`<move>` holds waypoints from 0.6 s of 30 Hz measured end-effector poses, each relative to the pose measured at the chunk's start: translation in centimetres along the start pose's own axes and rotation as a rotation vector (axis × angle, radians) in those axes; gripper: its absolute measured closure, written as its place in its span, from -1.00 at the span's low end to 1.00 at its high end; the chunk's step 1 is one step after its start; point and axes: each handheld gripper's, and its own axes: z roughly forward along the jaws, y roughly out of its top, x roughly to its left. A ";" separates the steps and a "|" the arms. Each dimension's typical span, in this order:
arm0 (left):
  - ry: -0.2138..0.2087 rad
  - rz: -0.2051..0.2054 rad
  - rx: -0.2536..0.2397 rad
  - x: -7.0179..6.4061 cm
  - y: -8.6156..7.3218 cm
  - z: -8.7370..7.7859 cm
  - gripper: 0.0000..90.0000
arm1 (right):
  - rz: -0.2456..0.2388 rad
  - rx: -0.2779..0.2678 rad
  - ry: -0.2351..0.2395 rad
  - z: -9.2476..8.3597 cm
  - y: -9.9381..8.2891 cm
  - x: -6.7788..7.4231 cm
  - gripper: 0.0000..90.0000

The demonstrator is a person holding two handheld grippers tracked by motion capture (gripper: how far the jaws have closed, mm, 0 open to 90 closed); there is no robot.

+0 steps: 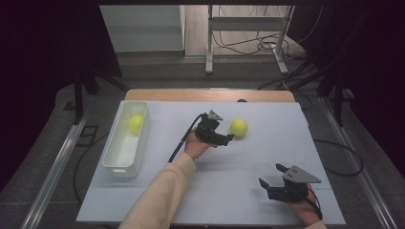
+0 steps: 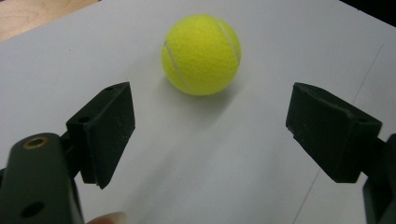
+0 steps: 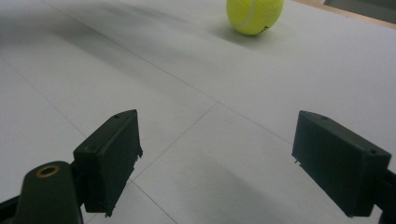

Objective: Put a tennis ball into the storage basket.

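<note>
A dim workroom around a pale, lit work surface.

The flat white board surface (image 1: 267, 191), scored with thin lines, lies on a light wooden tabletop (image 1: 210, 95) whose far edge shows beyond it. Grey floor (image 1: 157, 71) surrounds it, with long metal rails (image 1: 52, 171) running along both sides. Farther back stands a grey metal frame on two legs (image 1: 246, 28), with black cables (image 1: 260, 45) tangled on the floor beneath it, beside a pale wall panel (image 1: 141, 26). Both outer sides of the room fall into deep shadow.
</note>
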 end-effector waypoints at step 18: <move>0.007 -0.008 0.024 0.1 0.7 1.9 -0.65 | 0.005 -0.005 0.004 -0.2 -0.1 0.0 -0.65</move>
